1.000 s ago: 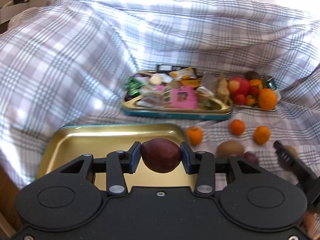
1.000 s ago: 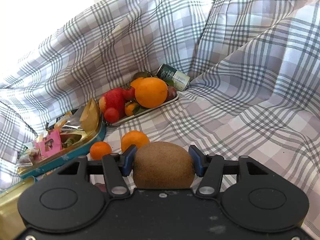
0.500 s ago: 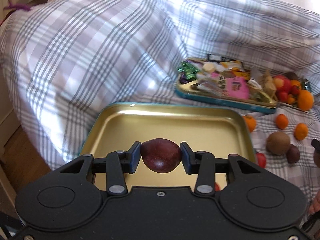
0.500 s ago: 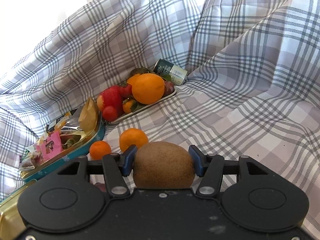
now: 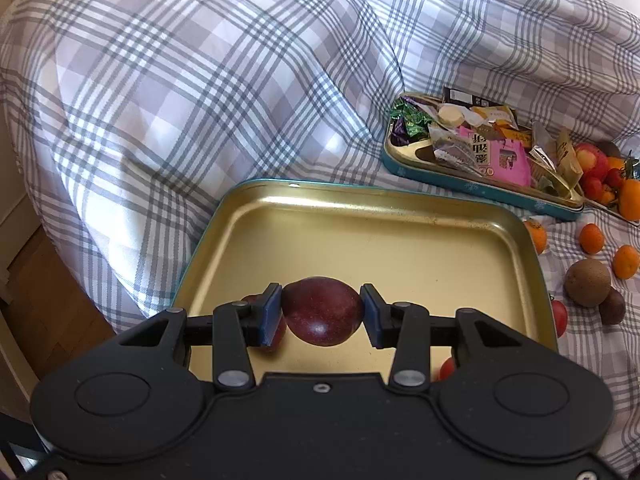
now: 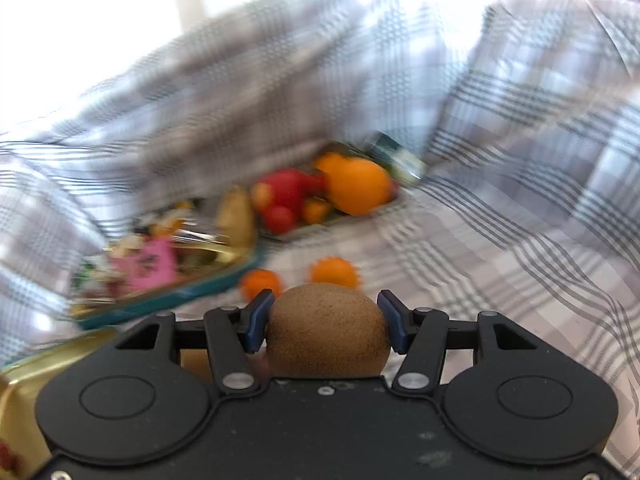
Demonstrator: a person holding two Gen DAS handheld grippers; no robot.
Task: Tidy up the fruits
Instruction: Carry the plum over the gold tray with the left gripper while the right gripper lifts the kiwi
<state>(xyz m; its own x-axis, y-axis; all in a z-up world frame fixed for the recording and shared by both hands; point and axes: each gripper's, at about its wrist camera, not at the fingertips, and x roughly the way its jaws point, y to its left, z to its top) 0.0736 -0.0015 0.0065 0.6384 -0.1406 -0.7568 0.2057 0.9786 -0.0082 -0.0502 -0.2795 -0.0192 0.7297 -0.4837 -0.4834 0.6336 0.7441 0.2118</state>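
Sitting pinched in left claw (image 5: 322, 312), dark plum (image 5: 322, 310), above gold tray (image 5: 400, 240)

Daylight enters from behind the plaid cloth (image 5: 200, 80), far beyond each claw, and overexposes the top edge of both views. The left wrist view is sharp; the gold tray (image 5: 400, 240) just ahead of the left claw (image 5: 322, 312) carries a soft glare along its far rim. The right wrist view is motion-blurred beyond the right claw (image 6: 326, 320). Fisheye curvature bends both frame edges.
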